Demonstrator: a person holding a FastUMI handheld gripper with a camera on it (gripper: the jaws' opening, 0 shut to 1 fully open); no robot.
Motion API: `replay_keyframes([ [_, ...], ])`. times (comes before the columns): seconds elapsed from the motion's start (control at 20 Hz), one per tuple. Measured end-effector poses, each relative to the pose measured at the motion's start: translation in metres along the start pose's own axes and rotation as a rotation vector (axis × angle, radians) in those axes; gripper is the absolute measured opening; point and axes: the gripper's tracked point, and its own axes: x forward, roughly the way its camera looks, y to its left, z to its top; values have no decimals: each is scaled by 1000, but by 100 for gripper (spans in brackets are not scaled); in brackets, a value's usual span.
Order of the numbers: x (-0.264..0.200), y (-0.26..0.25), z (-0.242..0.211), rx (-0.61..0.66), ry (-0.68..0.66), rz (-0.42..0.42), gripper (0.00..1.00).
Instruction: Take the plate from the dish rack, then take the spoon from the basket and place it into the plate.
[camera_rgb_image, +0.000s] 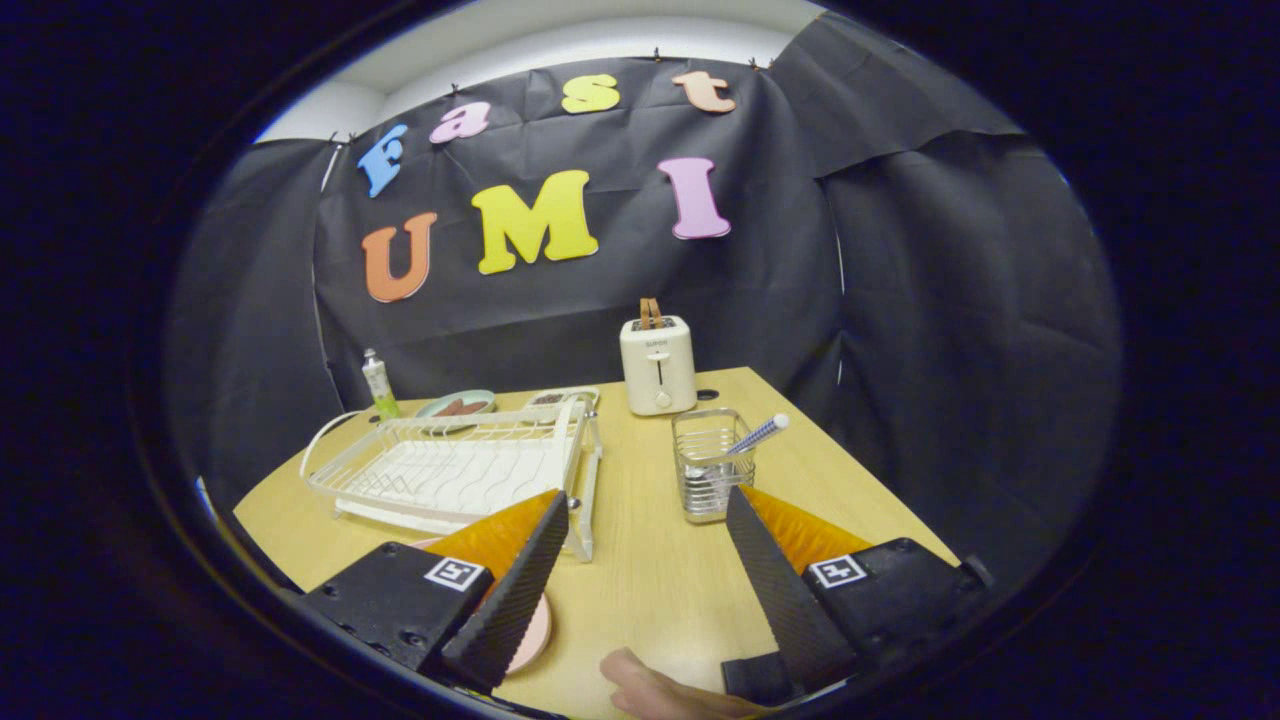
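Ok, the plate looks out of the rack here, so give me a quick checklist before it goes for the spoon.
1. Pink plate out of the white dish rack and flat on the table: ok, partly hidden by a finger.
2. Hand-held gripper open, nothing between its fingers: ok.
3. Spoon standing in the wire basket, handle sticking out: ok.
4. Path to basket just ahead of the fingers: ok.
5. Spoon bowl free inside basket: cannot tell.
6. Person's hand near the fingers: not ok.
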Motion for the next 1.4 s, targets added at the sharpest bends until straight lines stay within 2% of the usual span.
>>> replay_keyframes([
  [0.2, 33, -35, 14, -31, -19, -48, 100],
  [0.4, 73, -63, 11, 2, -17, -87, 100],
  [0.6, 101, -70, 25, 79, -111, -32, 96],
  [0.7, 104, -69, 30, 61, -156, 3, 85],
  [0.85, 119, -61, 22, 28, -84, 67, 26],
  [0.95, 121, -67, 27, 31, -89, 32, 21],
  [1.15, 111, -58, 29, -8, -75, 10, 19],
  [1.4, 90, -57, 69, -11, -189, -39, 18],
])
